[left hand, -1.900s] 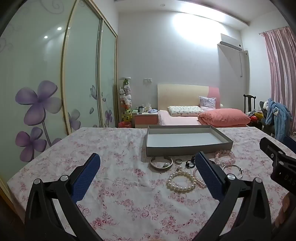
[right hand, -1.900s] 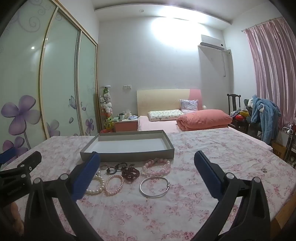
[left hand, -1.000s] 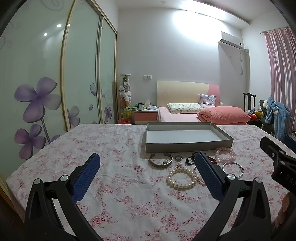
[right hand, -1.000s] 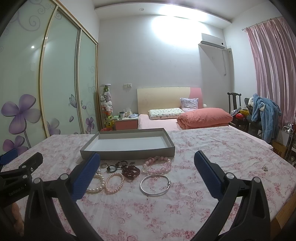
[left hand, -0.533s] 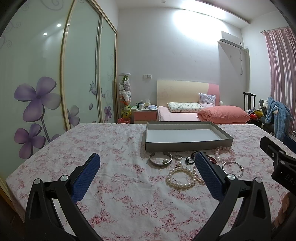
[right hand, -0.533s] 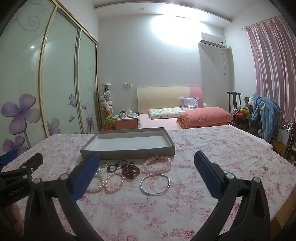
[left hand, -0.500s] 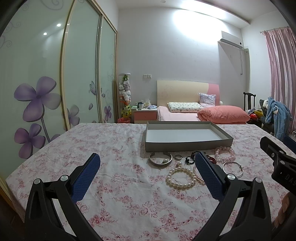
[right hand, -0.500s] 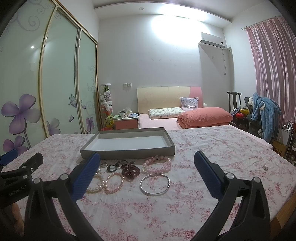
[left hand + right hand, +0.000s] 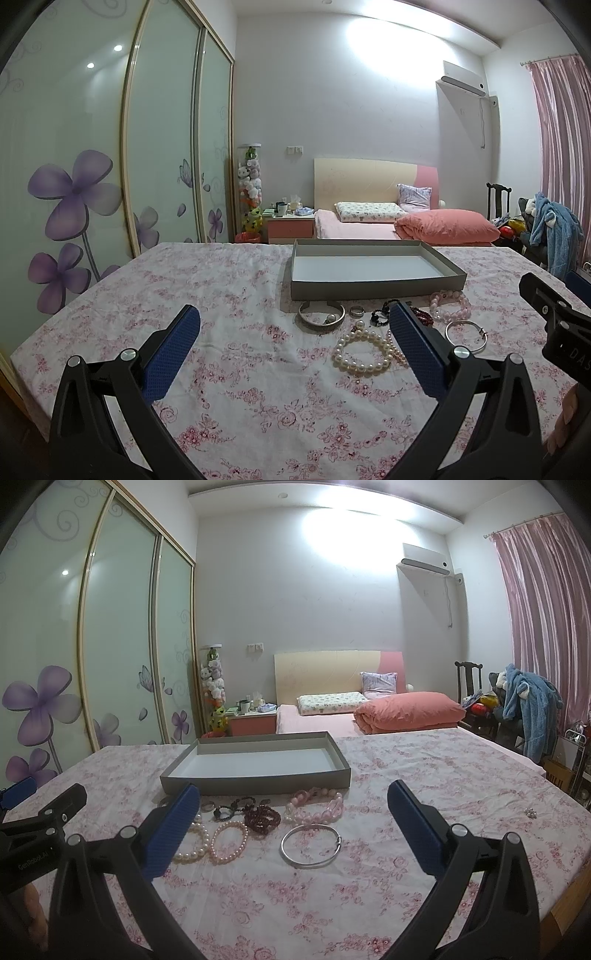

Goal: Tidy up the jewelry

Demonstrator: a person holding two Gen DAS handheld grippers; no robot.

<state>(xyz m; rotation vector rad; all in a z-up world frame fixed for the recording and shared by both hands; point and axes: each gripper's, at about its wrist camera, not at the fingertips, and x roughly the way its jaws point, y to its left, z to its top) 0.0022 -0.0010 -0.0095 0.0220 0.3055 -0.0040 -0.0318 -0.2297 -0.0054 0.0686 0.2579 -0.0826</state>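
A grey shallow tray [image 9: 373,290] [image 9: 258,785] stands empty on the floral tablecloth. In front of it lies jewelry: a wide silver cuff [image 9: 320,319], a white pearl bracelet [image 9: 360,352] [image 9: 197,843], a pink pearl bracelet [image 9: 228,840], a dark red bead bracelet [image 9: 263,819], a pink bead bracelet [image 9: 448,304] [image 9: 316,806], a thin silver bangle [image 9: 465,332] [image 9: 310,845] and small rings [image 9: 356,311]. My left gripper [image 9: 295,332] is open and empty, near the jewelry. My right gripper [image 9: 293,812] is open and empty, above the bangle.
The table [image 9: 221,295] carries a pink floral cloth, its right edge [image 9: 576,878] close by. A small trinket [image 9: 531,813] lies far right. A bed [image 9: 369,712], a glass wardrobe [image 9: 92,166] and a chair with blue clothes [image 9: 528,705] stand behind.
Both views have tilted slightly, so the tray and jewelry sit a little lower in frame than 1.9 s ago. Both grippers stay open and the jewelry has not moved.
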